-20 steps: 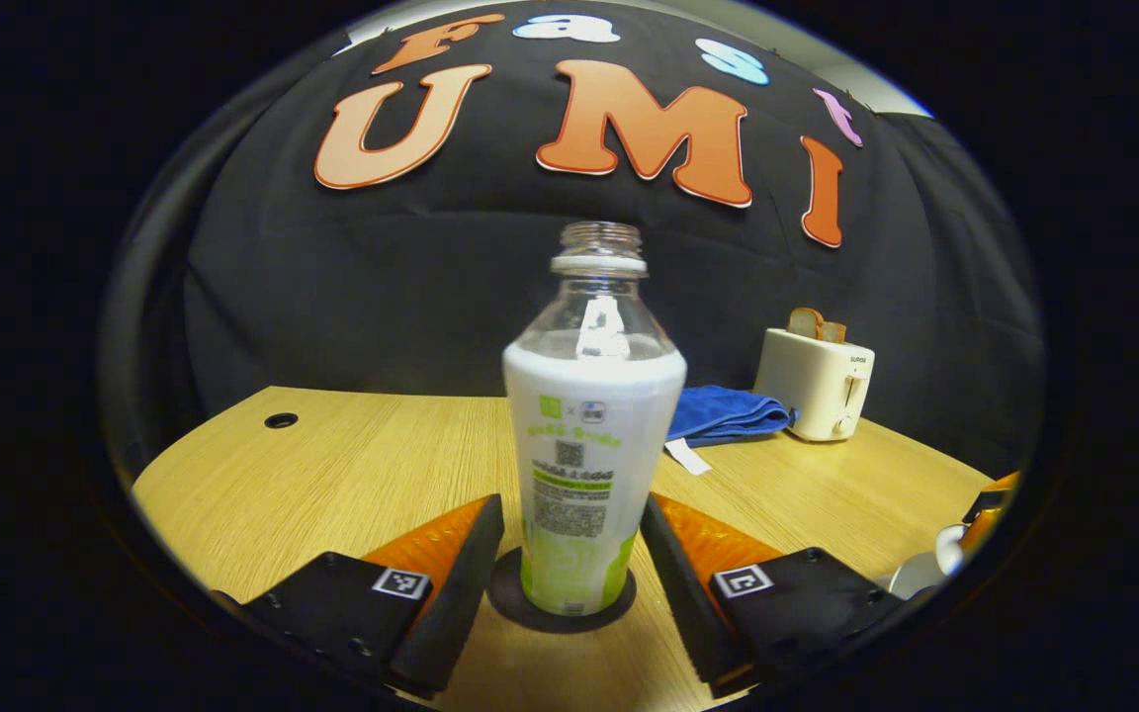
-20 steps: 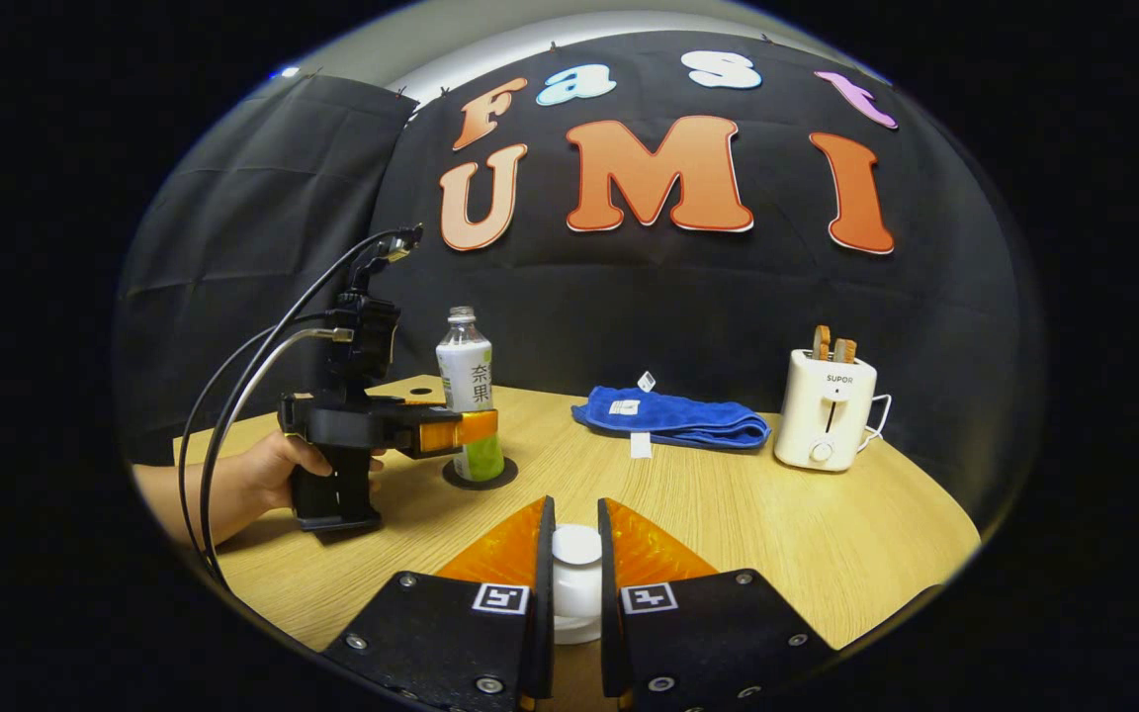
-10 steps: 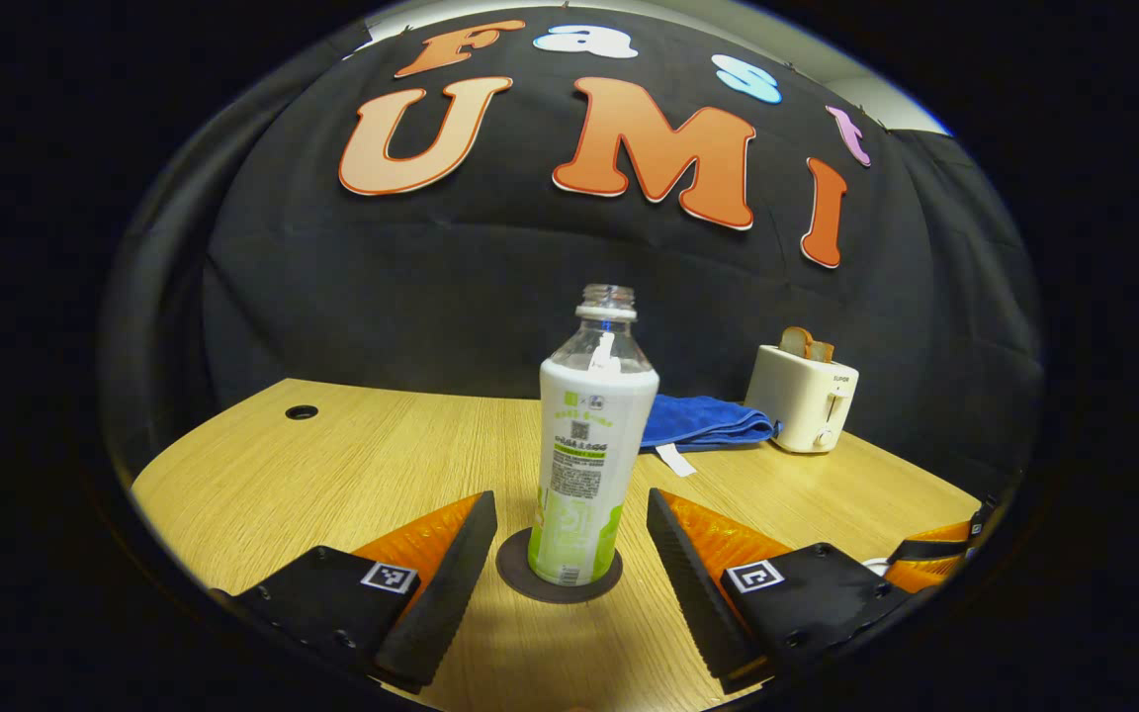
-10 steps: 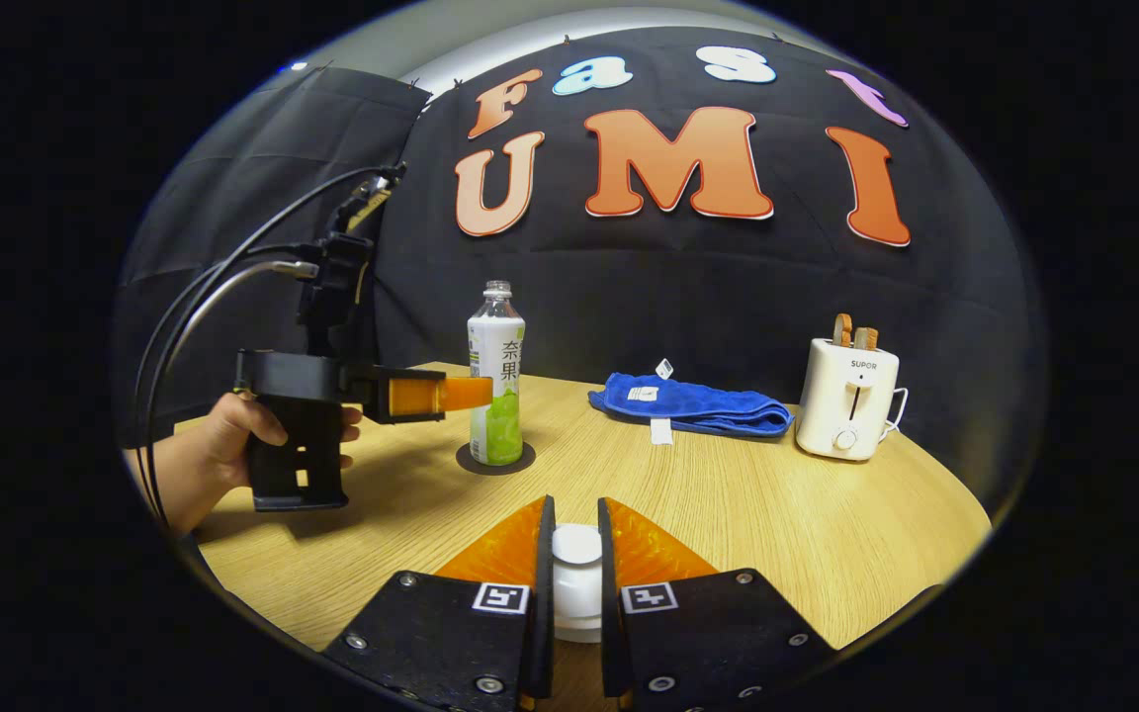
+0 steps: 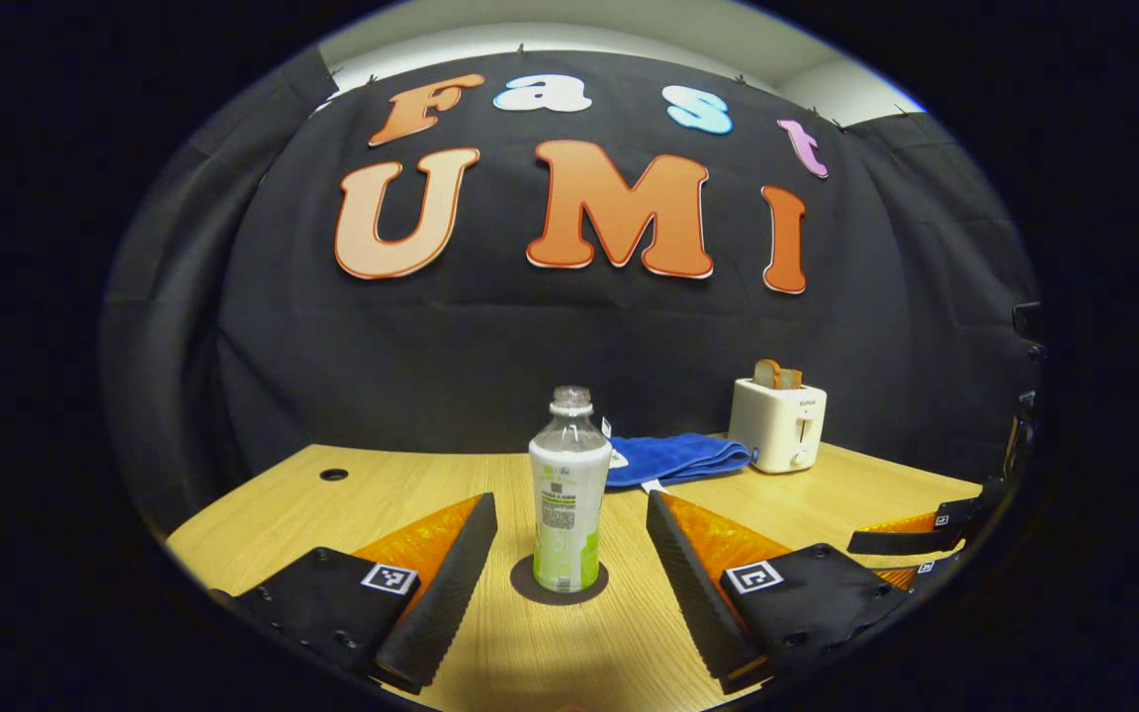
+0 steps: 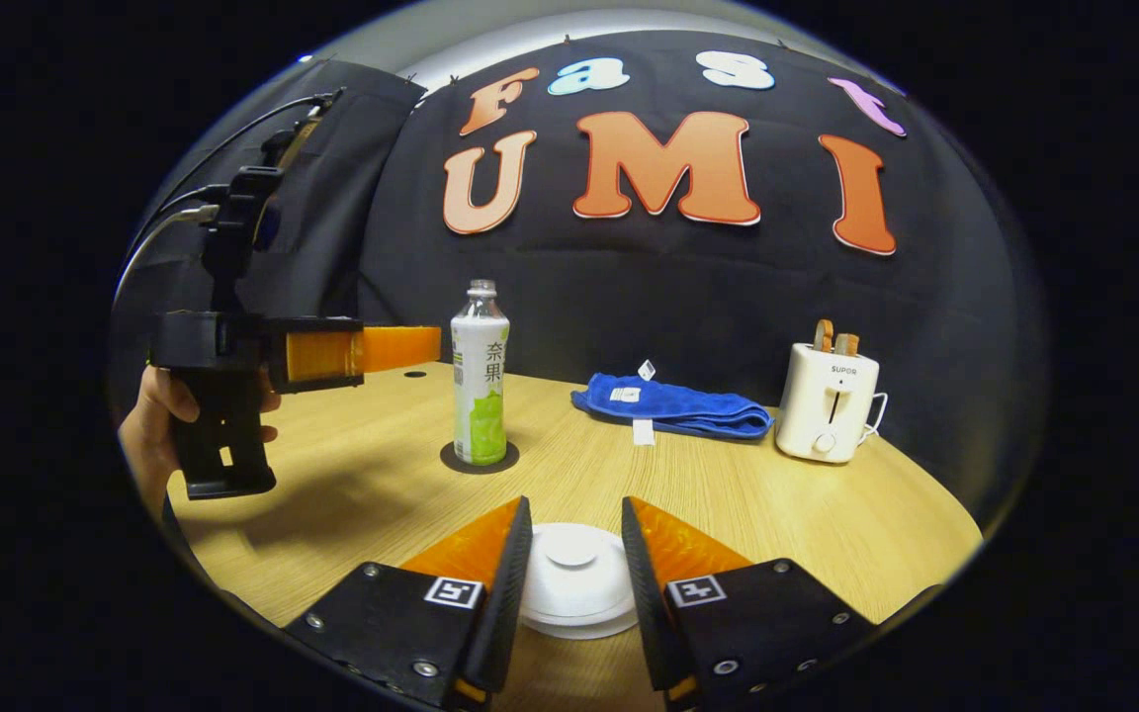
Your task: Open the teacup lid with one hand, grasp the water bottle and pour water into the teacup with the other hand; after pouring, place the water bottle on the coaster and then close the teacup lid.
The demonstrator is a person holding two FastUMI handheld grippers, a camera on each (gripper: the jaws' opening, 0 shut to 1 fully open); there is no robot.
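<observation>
Fingers of the left gripper (image 5: 569, 554) are standing spread wide and gripping nothing, with the water bottle (image 5: 569, 491) rising upright beyond the gap, clear of both fingers. The uncapped bottle is sitting on the dark round coaster (image 5: 560, 584) on the wooden table (image 5: 263, 514). The right gripper (image 6: 574, 574) is hanging with its fingers parted to either side of the white teacup lid (image 6: 574, 583) (contact cannot be told). Farther back, a blue towel (image 6: 673, 407) and a white toaster (image 6: 826, 401) holding bread slices are resting on the table. A hand (image 6: 149, 420) is holding the left gripper's handle.
</observation>
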